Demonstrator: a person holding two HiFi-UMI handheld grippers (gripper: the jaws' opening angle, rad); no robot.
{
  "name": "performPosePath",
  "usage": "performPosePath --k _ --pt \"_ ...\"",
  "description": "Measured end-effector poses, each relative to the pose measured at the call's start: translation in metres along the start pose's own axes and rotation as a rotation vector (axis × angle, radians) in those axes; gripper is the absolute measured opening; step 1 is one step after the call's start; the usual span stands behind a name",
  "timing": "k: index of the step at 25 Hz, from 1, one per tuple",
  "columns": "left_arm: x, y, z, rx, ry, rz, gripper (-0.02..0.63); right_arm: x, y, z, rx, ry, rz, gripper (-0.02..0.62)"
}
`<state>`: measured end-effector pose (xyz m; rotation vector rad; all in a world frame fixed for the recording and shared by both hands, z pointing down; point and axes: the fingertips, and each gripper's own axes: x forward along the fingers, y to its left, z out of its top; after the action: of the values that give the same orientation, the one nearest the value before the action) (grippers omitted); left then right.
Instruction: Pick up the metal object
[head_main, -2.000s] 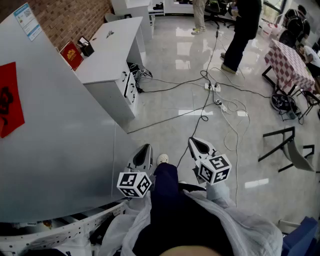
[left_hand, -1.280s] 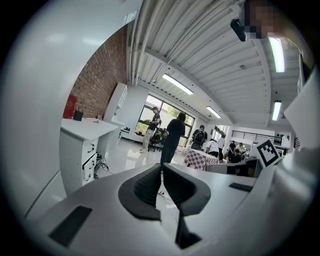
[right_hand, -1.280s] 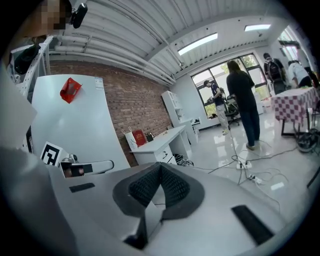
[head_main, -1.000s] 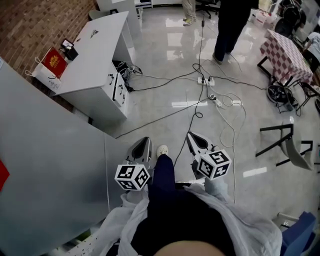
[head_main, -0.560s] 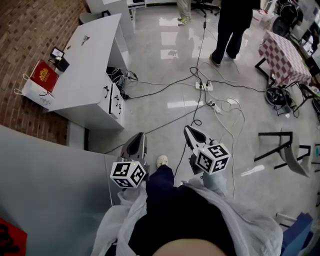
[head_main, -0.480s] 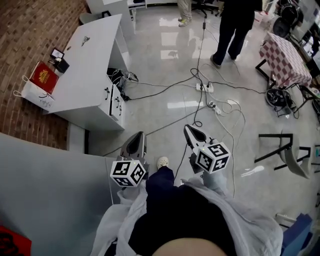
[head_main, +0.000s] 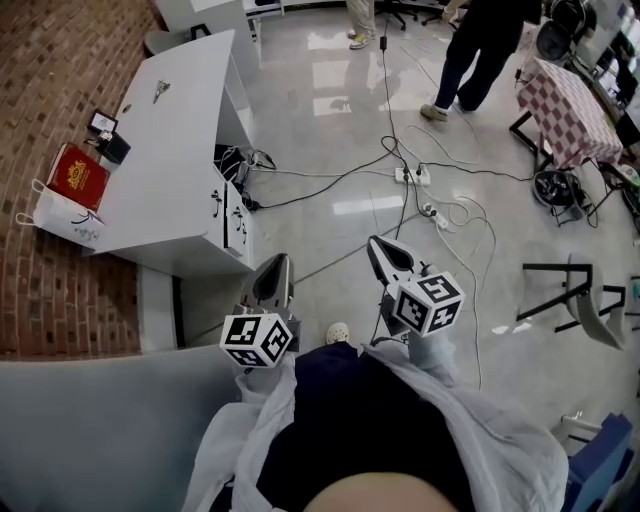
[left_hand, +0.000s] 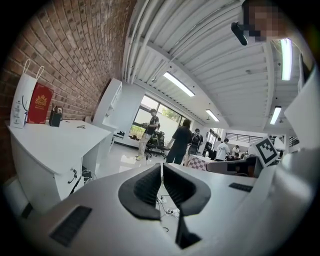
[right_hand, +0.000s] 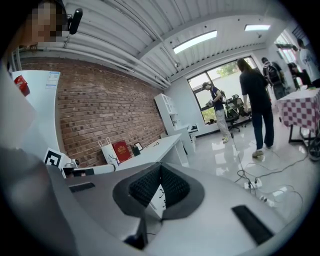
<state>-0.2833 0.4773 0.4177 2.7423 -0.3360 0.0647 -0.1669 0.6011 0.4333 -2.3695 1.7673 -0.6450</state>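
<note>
A small metallic object (head_main: 160, 90) lies on the far end of the white desk (head_main: 175, 190), well ahead and left of both grippers; the left gripper view shows this object (left_hand: 80, 127) as a tiny speck. My left gripper (head_main: 277, 259) is held in the air over the floor, near the desk's front corner, shut with nothing between its pads (left_hand: 150, 182). Beside it, my right gripper (head_main: 377, 243) is also shut and empty, pointing out over the floor. In the right gripper view the shut right gripper (right_hand: 160, 170) faces the desk and brick wall.
A red bag (head_main: 73, 172), a white paper bag (head_main: 52, 218) and a black item (head_main: 112, 145) sit at the desk's left edge. Cables and a power strip (head_main: 412, 175) cross the floor. A person (head_main: 480, 45) stands ahead, with a checkered table (head_main: 562, 95) and a black chair frame (head_main: 560, 285) to the right.
The head view has swung: the grey panel slid to the bottom left, and the desk and brick floor show more fully. Both grippers stay shut in front of the body.
</note>
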Motion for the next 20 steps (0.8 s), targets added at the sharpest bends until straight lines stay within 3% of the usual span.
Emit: performPosePath --k 14,20 --pt "0.004 0.052 0.012 0.004 0.004 0.032 0.028 0.042 0.017 0.010 -0.069 0.076 0.027 0.009" --pt "0.023 0.084 0.023 -0.035 -0.029 0.092 0.028 0.088 0.009 0.012 -0.060 0.115 0.065 0.008"
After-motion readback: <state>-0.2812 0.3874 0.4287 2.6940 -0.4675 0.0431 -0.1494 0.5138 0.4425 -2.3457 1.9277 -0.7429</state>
